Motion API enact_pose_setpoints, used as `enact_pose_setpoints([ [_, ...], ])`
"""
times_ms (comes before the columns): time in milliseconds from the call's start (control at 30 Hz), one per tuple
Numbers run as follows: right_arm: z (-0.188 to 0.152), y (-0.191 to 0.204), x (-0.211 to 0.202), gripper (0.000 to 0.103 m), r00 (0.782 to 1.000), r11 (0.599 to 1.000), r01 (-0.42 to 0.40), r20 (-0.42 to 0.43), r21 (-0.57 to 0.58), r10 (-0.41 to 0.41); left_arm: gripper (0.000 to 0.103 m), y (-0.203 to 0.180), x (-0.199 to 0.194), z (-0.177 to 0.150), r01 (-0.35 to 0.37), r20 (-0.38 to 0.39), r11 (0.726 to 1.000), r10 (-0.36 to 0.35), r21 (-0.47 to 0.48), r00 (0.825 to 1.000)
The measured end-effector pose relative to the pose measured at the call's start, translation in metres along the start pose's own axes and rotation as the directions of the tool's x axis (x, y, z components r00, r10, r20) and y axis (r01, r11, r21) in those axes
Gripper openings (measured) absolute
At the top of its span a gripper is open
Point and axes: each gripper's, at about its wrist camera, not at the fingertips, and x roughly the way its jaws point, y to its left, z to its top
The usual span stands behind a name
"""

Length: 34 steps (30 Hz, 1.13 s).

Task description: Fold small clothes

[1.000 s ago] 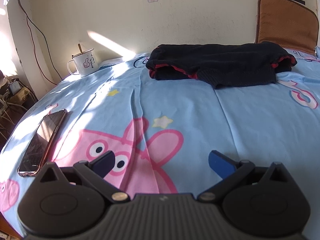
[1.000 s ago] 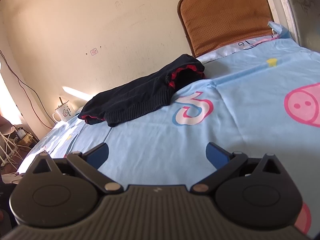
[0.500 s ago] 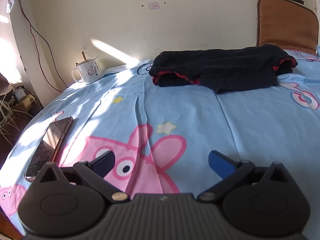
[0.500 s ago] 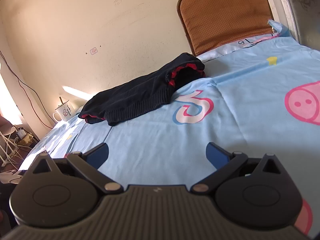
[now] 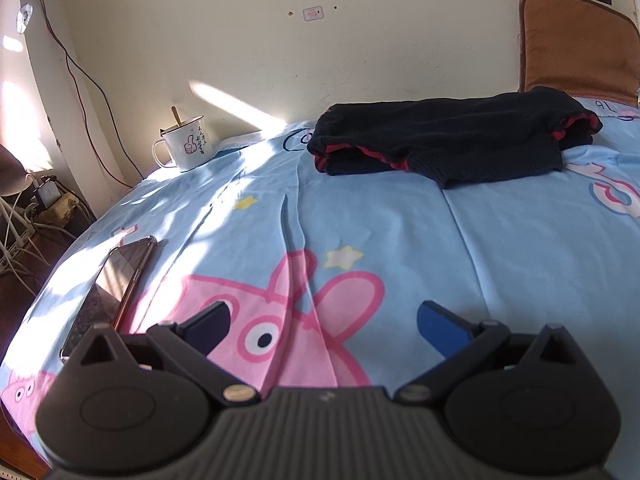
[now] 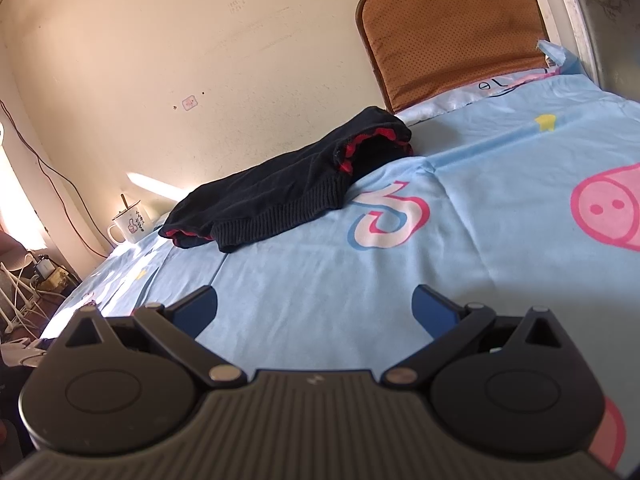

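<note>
A small black knit garment with red trim (image 5: pixel 448 136) lies folded in a flat bundle at the far side of the bed, near the wall. It also shows in the right wrist view (image 6: pixel 292 188). My left gripper (image 5: pixel 322 326) is open and empty, low over the light blue cartoon sheet (image 5: pixel 520 248), well short of the garment. My right gripper (image 6: pixel 314 308) is open and empty too, over the sheet (image 6: pixel 320 272), apart from the garment.
A white enamel mug (image 5: pixel 185 145) with a spoon stands at the far left corner of the bed. A phone (image 5: pixel 110 280) lies near the left edge. A brown cushion (image 6: pixel 448 28) leans on the wall at the head. Cables and a power strip (image 5: pixel 52 200) lie on the floor at left.
Both grippers have drawn back and tilted up slightly, so the garment sits a little lower in each view. Both stay open and empty. The garment has not moved.
</note>
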Motion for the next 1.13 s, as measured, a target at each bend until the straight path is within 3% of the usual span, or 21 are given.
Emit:
enact_pose_setpoints([
  [767, 0.0020, -0.0019, -0.0001, 0.103, 1.000, 1.000, -0.008, -0.001, 0.008, 0.008, 0.103, -0.0004, 0.0002, 0.0006, -0.008, -0.004, 1.000, 0.008, 0.004, 1.000],
  [1133, 0.0021, -0.0011, -0.0007, 0.103, 1.000, 1.000, -0.012, 0.002, 0.003, 0.012, 0.103, -0.0021, -0.0029, 0.0008, 0.046, 0.002, 0.999, -0.046, 0.008, 0.999],
])
